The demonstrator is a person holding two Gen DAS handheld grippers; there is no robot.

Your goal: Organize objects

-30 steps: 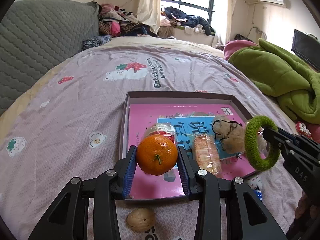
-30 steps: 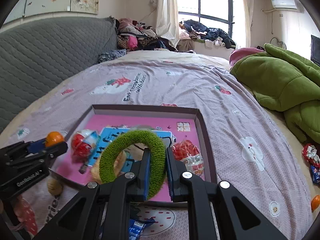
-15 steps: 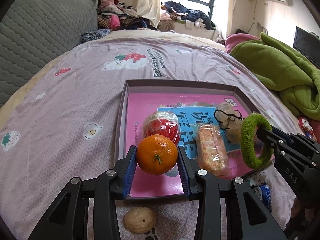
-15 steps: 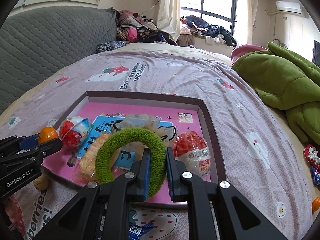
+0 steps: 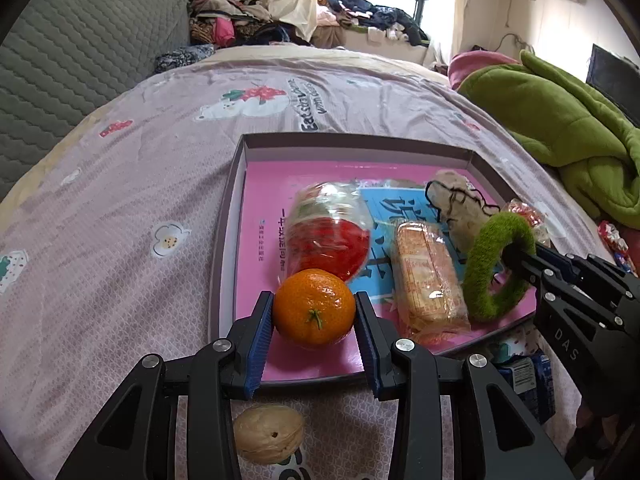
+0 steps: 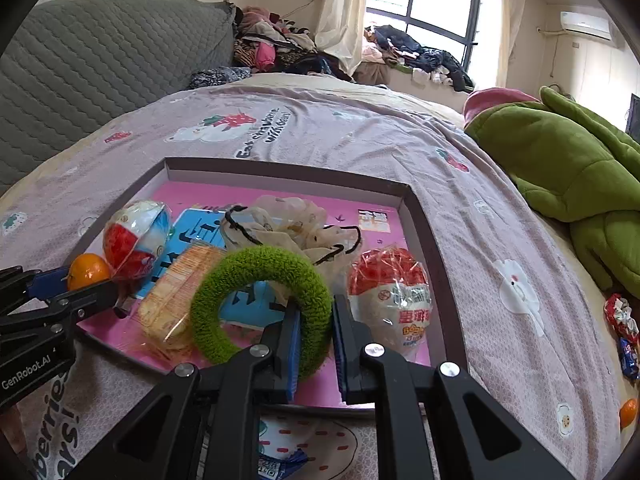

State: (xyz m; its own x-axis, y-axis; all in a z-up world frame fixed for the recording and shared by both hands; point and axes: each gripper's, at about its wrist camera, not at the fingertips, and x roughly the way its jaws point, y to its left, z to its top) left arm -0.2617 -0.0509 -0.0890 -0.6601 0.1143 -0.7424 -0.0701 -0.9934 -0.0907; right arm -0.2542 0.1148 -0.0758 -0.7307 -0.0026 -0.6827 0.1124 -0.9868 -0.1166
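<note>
My left gripper (image 5: pixel 314 312) is shut on an orange tangerine (image 5: pixel 314 306), held just above the near left corner of a shallow box (image 5: pixel 352 142) with a pink floor. My right gripper (image 6: pixel 314 320) is shut on a fuzzy green ring (image 6: pixel 260 264), which hangs over the box's near right part; the ring (image 5: pixel 496 264) also shows in the left wrist view. In the box lie a red wrapped snack (image 5: pixel 328 236), a wrapped biscuit pack (image 5: pixel 426 276), a beige cloth piece with black trim (image 5: pixel 460 204) and a red-and-white snack bag (image 6: pixel 390 292).
A walnut (image 5: pixel 268 434) lies on the purple bedspread (image 5: pixel 140 184) in front of the box, under my left gripper. A blue packet (image 5: pixel 528 380) sits near the box's right corner. A green blanket (image 6: pixel 568 160) is heaped at the right, with sweets (image 6: pixel 624 328) and a tangerine (image 6: pixel 629 412) beside it.
Both grippers have sunk toward the box with the tangerine and the green ring still held. The box and its contents look nearer and larger.
</note>
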